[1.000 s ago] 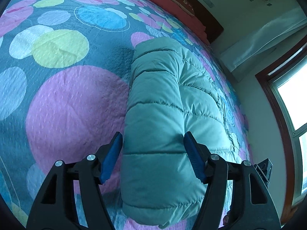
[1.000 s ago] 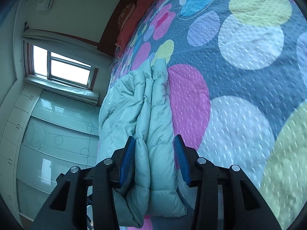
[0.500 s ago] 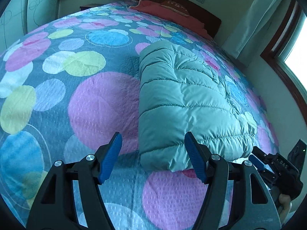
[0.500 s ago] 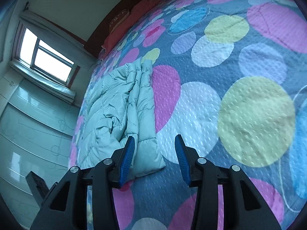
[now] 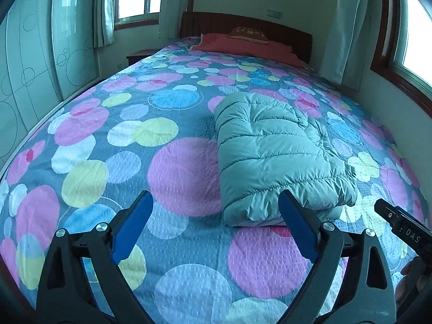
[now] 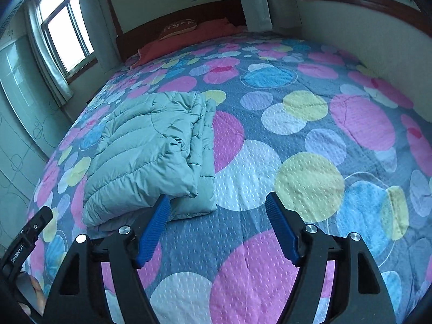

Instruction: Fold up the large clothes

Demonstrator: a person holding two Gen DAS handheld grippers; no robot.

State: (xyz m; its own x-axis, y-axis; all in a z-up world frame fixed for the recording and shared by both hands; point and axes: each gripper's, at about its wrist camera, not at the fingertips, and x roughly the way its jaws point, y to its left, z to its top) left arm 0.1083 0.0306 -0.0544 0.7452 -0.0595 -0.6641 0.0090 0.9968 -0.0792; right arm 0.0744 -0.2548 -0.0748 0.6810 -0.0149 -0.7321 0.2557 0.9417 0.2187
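A pale green puffer jacket lies folded into a thick bundle on the bed, seen from the other side as the jacket with its layered edges on the right. My left gripper hangs above the bedspread just short of the bundle's near end, its jaws opening wide with nothing between them. My right gripper is also pulled back from the bundle's near corner, jaws opening, only bedspread between the blue pads.
The bed's dotted bedspread spreads wide to the left of the jacket. A red pillow and brown cushion lie by the headboard. A wardrobe lines the left side; a wall runs close along the right. The other gripper's body shows at the right edge.
Both grippers have let go of the jacket, risen and drawn back from it, rolled level, and their jaws have spread wider. The folded jacket stays on the bed.
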